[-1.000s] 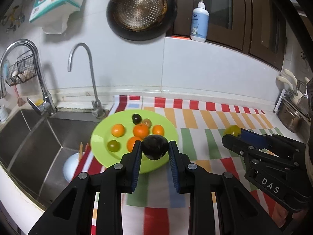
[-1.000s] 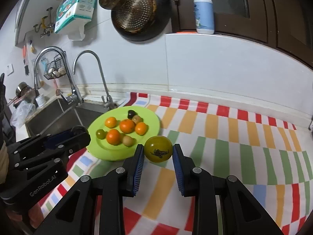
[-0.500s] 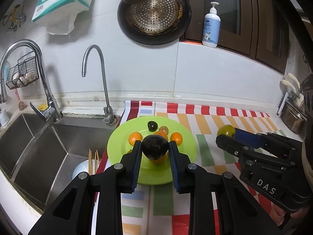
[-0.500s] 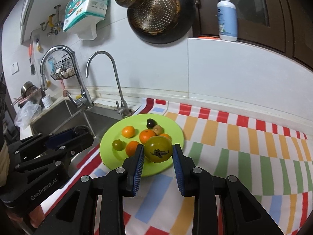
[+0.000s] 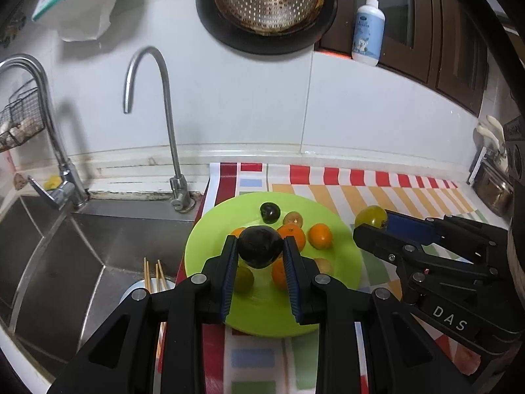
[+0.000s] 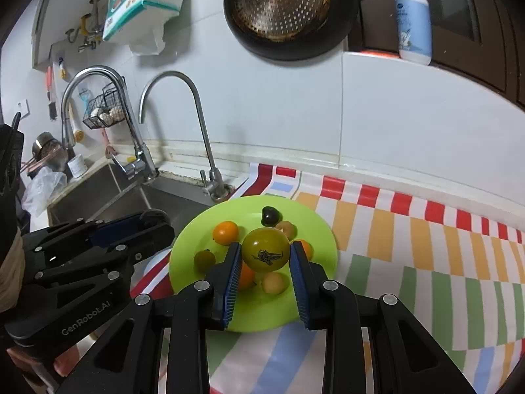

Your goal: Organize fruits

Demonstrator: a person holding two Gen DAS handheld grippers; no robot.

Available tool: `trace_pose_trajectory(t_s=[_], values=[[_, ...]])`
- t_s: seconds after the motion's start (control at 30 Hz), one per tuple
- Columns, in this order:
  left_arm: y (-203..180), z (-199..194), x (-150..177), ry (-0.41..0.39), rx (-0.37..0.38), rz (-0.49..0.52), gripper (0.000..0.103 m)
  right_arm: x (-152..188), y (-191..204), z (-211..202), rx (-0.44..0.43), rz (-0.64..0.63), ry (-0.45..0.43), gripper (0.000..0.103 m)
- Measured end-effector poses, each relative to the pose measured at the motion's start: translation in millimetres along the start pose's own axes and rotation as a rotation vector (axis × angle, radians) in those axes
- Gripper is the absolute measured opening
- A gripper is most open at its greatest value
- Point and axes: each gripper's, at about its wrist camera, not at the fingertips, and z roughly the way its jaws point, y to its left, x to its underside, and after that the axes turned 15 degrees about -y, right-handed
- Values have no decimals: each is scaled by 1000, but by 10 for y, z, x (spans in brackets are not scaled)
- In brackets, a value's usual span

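A lime green plate sits on the striped mat beside the sink; it also shows in the right wrist view. It holds several small fruits: orange ones, a dark one and green ones. My left gripper is shut on a dark plum and holds it above the plate. My right gripper is shut on a yellow-green tomato above the plate's middle; that tomato shows at the plate's right edge in the left wrist view.
A steel sink lies left of the plate, with a bowl and chopsticks in it and two taps behind. A striped mat covers the counter to the right. A pan and soap bottle are on the wall.
Both grippers have moved left and forward over the plate, each still holding its fruit. The plate now lies directly under both held fruits.
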Motion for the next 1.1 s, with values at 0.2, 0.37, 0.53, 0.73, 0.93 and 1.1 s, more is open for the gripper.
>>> trace_pose_trajectory(t_s=[0.2,0.37,0.53,0.73,0.93,1.1], values=[[75,212,52,2,63,24,28,68,-1,263,8,6,40,31],[116,459,104,44,104,33,28,160,-47,452,18,7,77,31],[104,652,179,85,135,78,28,249,-94,650,10,6,123,31],[94,759,201,112,169,106,28,274,-132,746,-4,21,140,31],[132,716,179,104,118,99,43,248,-143,730,17,12,126,36],[110,613,180,130,53,131,46,251,-141,651,38,-1,117,37]])
